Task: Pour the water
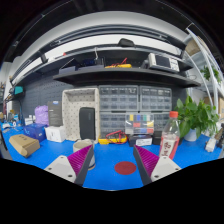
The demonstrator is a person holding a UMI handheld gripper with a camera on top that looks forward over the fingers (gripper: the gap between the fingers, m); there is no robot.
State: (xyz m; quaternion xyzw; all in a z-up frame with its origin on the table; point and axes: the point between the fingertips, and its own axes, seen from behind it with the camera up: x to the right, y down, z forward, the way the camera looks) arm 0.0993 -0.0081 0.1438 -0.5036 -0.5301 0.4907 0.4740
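Observation:
A clear plastic bottle (171, 136) with a red cap and red label stands on the blue table (110, 152), just right of my right finger and a little beyond it. A flat red disc (125, 168) lies on the table between my fingers, nearer the right one. My gripper (113, 164) is open, its magenta pads (83, 160) spread wide with only the disc and bare table between them. It holds nothing.
A green plant (198, 115) stands behind the bottle. A yellow and red object (118, 137) lies ahead at the table's back, in front of drawer cabinets (118, 108). Boxes (24, 145) and a white carton (55, 133) sit to the left. Shelves (120, 72) hang above.

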